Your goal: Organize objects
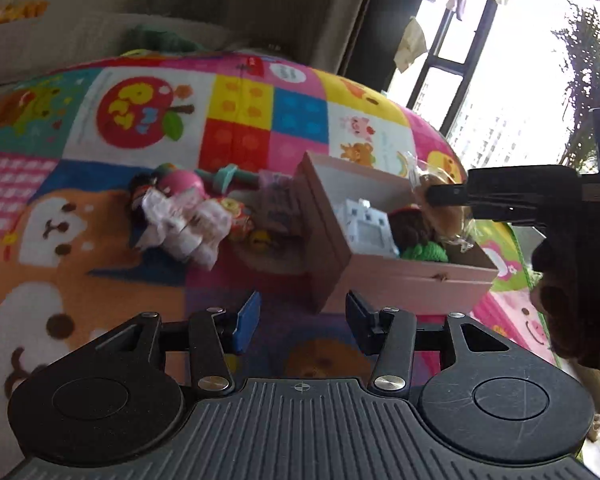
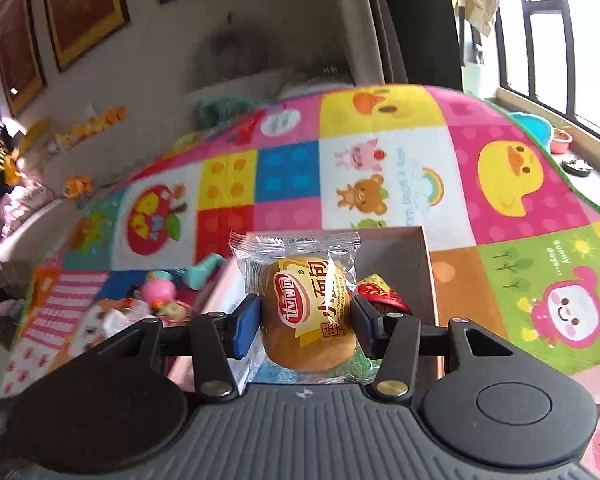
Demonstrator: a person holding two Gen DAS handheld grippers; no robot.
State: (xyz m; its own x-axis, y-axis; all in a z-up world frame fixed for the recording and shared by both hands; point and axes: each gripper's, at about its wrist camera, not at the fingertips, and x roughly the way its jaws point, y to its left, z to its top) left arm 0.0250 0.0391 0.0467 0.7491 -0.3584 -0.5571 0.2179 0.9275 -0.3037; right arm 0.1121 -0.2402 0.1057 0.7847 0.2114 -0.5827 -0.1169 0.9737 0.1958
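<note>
The wrapped bread bun (image 2: 310,314), golden brown in a clear packet with a red-and-yellow label, sits upright above the pink box (image 2: 429,264). That open box already holds a white blocky toy (image 1: 366,228), something brown and a green knitted bit (image 1: 424,252). Loose toys (image 1: 188,216) lie piled just left of it on the mat.

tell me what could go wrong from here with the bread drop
1. The right gripper squeezes the soft wrapped bread, so the bun may get squashed.
2. The pink box already holds a white toy and green item; the bread could land on top and slide out.
3. The open left gripper sits near the box corner and might nudge it.
</note>
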